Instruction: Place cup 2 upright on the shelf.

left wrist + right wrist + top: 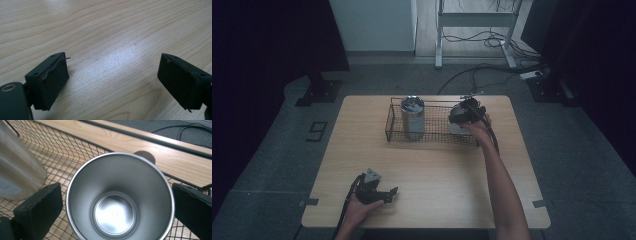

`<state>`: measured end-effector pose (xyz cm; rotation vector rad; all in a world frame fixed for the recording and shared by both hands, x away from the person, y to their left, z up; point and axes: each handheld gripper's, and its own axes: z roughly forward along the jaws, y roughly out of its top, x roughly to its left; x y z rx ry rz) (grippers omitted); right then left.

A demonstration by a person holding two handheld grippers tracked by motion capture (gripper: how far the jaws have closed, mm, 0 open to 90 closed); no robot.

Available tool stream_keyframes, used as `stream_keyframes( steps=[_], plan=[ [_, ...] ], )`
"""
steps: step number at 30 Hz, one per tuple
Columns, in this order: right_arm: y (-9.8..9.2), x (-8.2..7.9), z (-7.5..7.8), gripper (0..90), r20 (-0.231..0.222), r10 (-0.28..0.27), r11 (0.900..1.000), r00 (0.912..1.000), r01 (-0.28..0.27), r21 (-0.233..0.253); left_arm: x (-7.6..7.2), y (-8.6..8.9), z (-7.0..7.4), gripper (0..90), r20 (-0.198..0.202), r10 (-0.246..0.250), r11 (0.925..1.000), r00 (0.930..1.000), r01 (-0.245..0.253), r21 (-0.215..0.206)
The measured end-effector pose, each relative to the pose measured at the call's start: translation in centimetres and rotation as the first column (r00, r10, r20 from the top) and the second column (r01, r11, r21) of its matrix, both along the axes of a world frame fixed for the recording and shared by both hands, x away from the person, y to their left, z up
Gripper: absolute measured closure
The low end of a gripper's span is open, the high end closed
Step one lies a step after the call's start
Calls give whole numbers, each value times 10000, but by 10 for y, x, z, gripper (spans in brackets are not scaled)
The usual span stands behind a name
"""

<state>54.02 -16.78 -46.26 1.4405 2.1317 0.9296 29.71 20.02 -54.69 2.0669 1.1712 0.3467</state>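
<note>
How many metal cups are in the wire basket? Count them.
2. One tall cup stands left of the basket's middle; another cup sits at its right end, between the right gripper's jaws.

Wire basket (pixel 437 136) on wooden table (pixel 427 170), steel tumbler (pixel 413 117) inside

Basket (pixel 432 138): on the table (pixel 427 200), at its far side.
Tumbler (pixel 413 117): in the basket, left part.
Cup (pixel 120 200): in the basket, right part.
Left gripper (pixel 384 195): near edge, left.
</note>
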Motion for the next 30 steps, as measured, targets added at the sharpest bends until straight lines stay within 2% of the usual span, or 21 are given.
stream_keyframes(
  steps=[4,9,11,12,15,21,26,28,30],
  plan=[
    [-1,-3,6,0,291,-154,9995,9995,146,278,0,0,0,97,-2,-3,10000,10000,3,-11],
    [0,-11,15,0,595,-201,9993,9980,181,340,0,1,0,97,-22,-14,10000,10000,14,-36],
    [0,-16,16,5,938,-227,9987,9953,182,481,0,1,0,97,-22,-12,10000,10000,12,-38],
    [-1,-18,16,4,962,-260,9979,9950,202,608,0,1,0,97,-16,-8,10000,10000,8,-36],
    [-1,-24,18,2,1005,-177,9986,9948,125,519,0,1,0,97,-18,-11,10000,10000,11,-25],
    [-5,-38,21,10,1178,-47,9974,9930,-39,724,0,0,0,97,-13,-8,10000,10000,8,-7],
    [-15,-55,24,28,1251,99,9938,9921,-237,1087,0,0,0,97,3,-4,10000,10000,4,37],
    [-18,-62,25,38,1312,206,9942,9911,-342,1017,0,0,0,97,1,-6,10000,10000,6,47],
    [-22,-70,26,54,1411,267,9924,9896,-432,1151,0,0,0,97,2,-9,10000,10000,9,55]
  ],
)
